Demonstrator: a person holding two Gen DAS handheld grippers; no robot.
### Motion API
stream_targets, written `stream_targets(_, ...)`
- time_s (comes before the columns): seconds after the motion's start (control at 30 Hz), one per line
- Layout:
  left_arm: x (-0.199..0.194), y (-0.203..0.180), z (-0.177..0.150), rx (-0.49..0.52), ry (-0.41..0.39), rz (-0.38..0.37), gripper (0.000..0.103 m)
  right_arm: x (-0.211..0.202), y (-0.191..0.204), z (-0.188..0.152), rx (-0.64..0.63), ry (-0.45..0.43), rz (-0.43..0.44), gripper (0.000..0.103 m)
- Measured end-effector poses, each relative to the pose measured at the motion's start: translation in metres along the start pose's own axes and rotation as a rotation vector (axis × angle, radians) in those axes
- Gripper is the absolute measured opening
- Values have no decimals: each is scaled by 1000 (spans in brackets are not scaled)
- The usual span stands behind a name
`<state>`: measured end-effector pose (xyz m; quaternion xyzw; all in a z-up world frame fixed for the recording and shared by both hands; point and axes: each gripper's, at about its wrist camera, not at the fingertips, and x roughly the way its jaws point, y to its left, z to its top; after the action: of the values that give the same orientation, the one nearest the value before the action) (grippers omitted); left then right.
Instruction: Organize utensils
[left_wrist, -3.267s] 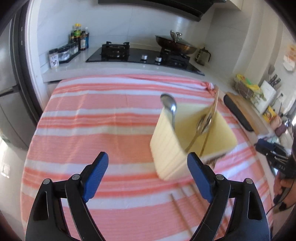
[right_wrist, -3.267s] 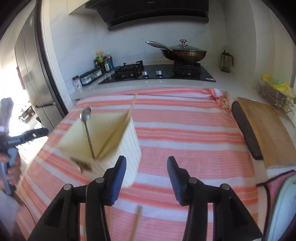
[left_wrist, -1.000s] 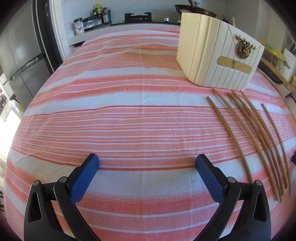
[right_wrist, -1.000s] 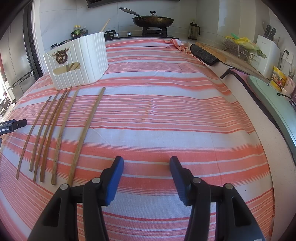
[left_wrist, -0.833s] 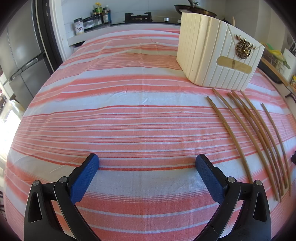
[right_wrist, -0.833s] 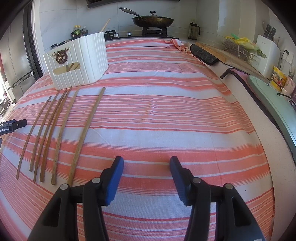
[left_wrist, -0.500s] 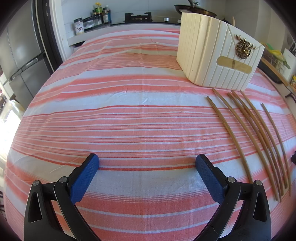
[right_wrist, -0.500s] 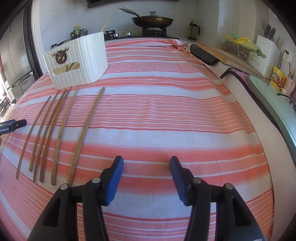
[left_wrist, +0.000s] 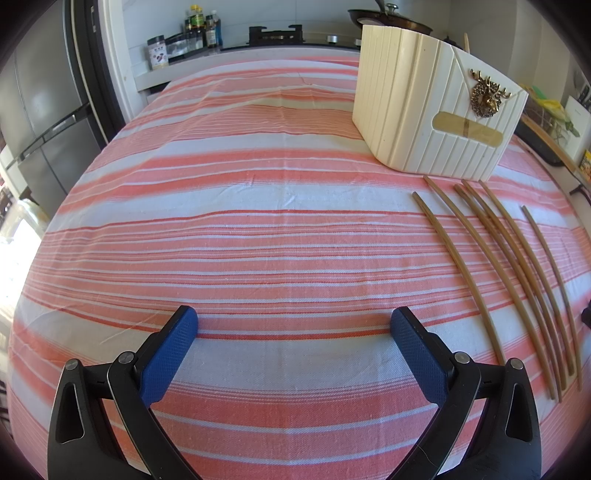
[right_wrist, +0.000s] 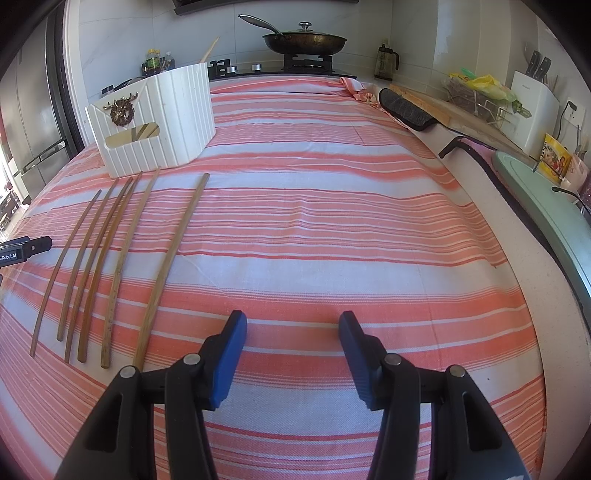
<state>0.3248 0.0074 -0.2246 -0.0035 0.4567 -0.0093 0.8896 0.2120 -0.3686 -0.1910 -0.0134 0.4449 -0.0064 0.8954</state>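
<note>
1. Hovering low over the striped cloth (left_wrist: 258, 236), the left gripper (left_wrist: 294, 326) has its jaws spread wide with nothing between them; the right gripper (right_wrist: 293, 328) is likewise parted and empty.
2. Six chopsticks (right_wrist: 114, 258) lie side by side on the cloth, fanned slightly, their far ends just in front of the holder (right_wrist: 159, 122). They sit between the two grippers: to the right in the left view, to the left in the right view.
3. The holder stands upright near the far side of the cloth, with one chopstick tip showing above its rim.
4. My judgement: the step in hand is picking the first stick and dropping it in the holder. The outermost stick (right_wrist: 173, 258), nearest the right gripper, looks easiest, as it lies apart from the others.
5. To do it well, I would come down across the stick near its middle, close fully before lifting, and tip it upright over the holder's opening. The middle pair (left_wrist: 517, 280) lie almost touching, so a grip there may catch both.
6. Hard to tell: the holder's inside is hidden from both views, so its contents and any compartments cannot be made out. Only a dark sliver of the right gripper shows at the left view's right edge.
</note>
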Motion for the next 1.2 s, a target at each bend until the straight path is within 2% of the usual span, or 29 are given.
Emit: stream_targets(1.2, 0, 0, 0, 0, 0, 0, 103, 0, 2, 0, 4, 1, 0, 54)
